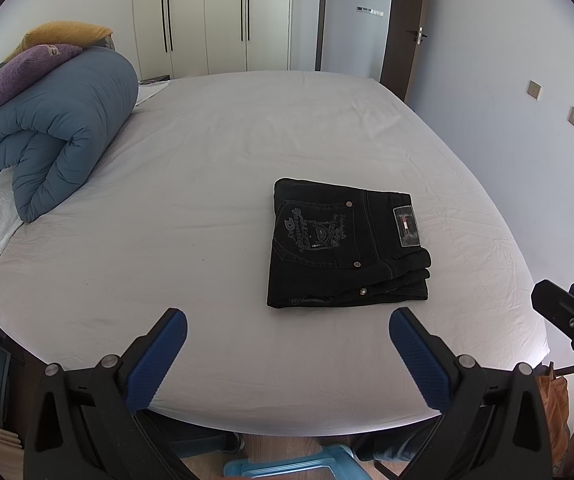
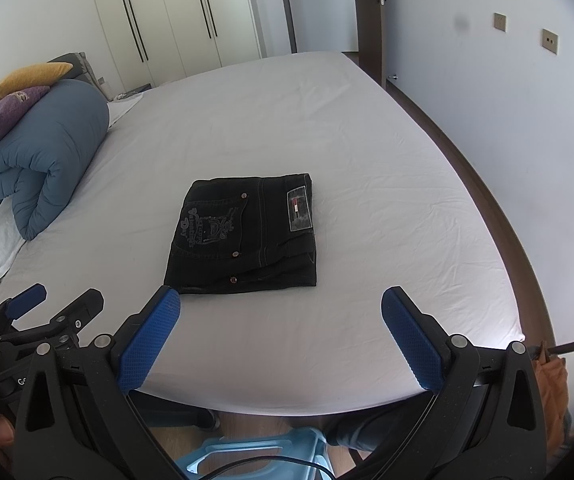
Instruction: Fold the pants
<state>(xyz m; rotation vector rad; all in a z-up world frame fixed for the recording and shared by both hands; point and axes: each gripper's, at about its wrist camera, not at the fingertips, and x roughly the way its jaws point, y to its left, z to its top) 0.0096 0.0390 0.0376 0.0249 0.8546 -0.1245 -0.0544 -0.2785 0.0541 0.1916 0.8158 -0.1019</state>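
Black jeans (image 1: pixel 347 246) lie folded into a compact rectangle on the white bed sheet (image 1: pixel 247 140), back pocket and waist label facing up. They also show in the right wrist view (image 2: pixel 247 236). My left gripper (image 1: pixel 287 330) is open and empty, held over the bed's near edge, short of the jeans. My right gripper (image 2: pixel 281 310) is open and empty, also near the front edge, just before the jeans. Each gripper shows at the side of the other's view: the right one (image 1: pixel 567 312) and the left one (image 2: pixel 53 304).
A rolled blue duvet (image 1: pixel 63 132) with purple (image 1: pixel 19 76) and yellow (image 1: pixel 67 34) pillows sits at the bed's left. A blue plastic stool (image 1: pixel 287 464) stands on the floor below. Wardrobe doors (image 1: pixel 207 16) and an open doorway are behind the bed.
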